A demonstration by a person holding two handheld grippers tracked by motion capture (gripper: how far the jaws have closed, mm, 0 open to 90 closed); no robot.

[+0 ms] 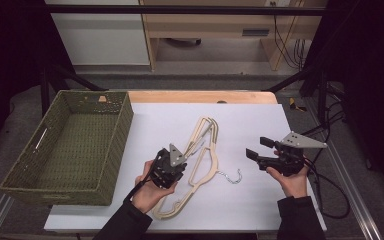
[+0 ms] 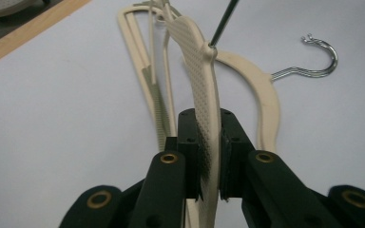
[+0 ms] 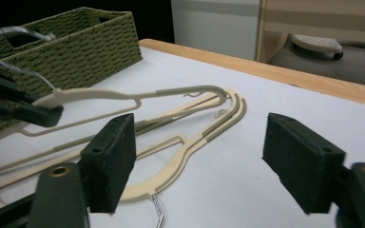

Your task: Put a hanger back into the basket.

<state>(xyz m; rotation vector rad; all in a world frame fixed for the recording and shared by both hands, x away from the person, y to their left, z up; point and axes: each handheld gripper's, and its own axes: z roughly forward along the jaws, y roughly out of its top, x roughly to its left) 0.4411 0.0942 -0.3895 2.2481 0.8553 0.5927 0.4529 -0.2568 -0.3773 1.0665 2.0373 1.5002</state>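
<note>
Cream plastic hangers (image 1: 206, 131) lie in a loose pile at the middle of the white table. My left gripper (image 1: 180, 162) is shut on the arm of one cream hanger (image 2: 204, 80) and holds it tilted up off the others; that lifted hanger (image 3: 123, 95) hangs above the pile. Another hanger (image 2: 261, 90) lies flat with its metal hook (image 1: 232, 176) pointing right. To the right of the pile, my right gripper (image 1: 259, 148) stands open above the table, nothing between its pads (image 3: 111, 156).
A green woven basket (image 1: 112, 150) stands on the left side of the table, its inside bare. The table's wooden far edge (image 1: 200, 96) runs behind the hangers. Cables (image 1: 325, 190) trail off the right side.
</note>
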